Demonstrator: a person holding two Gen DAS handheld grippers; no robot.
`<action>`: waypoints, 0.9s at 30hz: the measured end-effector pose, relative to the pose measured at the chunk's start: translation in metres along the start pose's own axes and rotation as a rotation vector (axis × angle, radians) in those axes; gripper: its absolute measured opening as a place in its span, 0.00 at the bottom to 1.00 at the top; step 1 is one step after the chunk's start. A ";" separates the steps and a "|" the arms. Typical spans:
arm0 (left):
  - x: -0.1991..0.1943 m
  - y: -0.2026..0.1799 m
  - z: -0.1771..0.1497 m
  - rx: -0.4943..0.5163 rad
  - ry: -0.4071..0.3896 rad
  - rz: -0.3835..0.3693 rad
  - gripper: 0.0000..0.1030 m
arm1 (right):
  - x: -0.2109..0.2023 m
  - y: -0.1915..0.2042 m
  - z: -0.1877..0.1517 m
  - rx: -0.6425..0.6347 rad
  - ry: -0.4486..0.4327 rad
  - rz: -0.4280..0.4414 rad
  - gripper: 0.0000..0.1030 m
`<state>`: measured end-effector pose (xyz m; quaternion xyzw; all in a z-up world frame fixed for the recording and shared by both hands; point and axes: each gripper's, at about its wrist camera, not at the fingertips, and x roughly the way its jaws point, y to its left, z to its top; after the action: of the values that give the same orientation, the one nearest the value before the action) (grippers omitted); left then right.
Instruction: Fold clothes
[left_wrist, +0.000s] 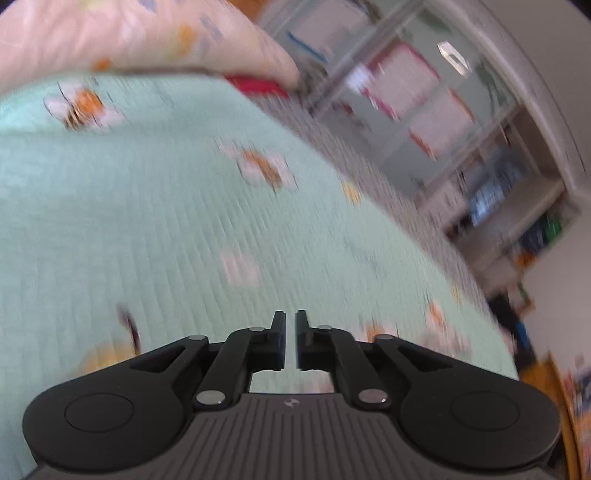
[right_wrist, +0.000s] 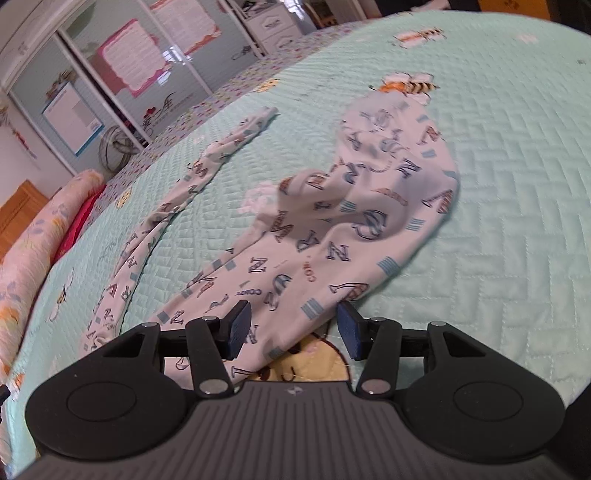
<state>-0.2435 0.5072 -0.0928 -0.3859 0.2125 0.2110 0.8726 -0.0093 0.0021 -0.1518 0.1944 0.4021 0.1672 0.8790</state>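
A white garment (right_wrist: 332, 206) with letters printed on it lies crumpled on the green bed cover (right_wrist: 498, 184). The right gripper (right_wrist: 293, 328) hangs over the garment's near edge, fingers apart (cloth lies between them, not pinched). The left gripper (left_wrist: 290, 341) has its fingers almost closed on nothing, above bare cover.

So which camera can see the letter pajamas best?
The right wrist view. The white letter-print garment lies spread on the green quilt, its near end between the right tool's open pads. The left wrist view shows none of it, only blurred quilt and a pillow.
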 end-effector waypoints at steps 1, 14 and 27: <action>0.001 -0.001 -0.016 0.000 0.030 -0.023 0.25 | 0.002 0.000 -0.001 0.001 0.004 -0.005 0.51; 0.049 0.006 -0.060 -0.144 0.112 -0.110 0.33 | 0.000 0.003 -0.010 0.003 0.015 -0.007 0.55; 0.037 -0.001 0.057 0.013 -0.185 0.015 0.03 | 0.004 0.010 -0.009 -0.027 0.009 -0.038 0.55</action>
<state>-0.2005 0.5576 -0.0775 -0.3575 0.1353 0.2509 0.8894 -0.0150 0.0143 -0.1553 0.1739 0.4073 0.1565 0.8828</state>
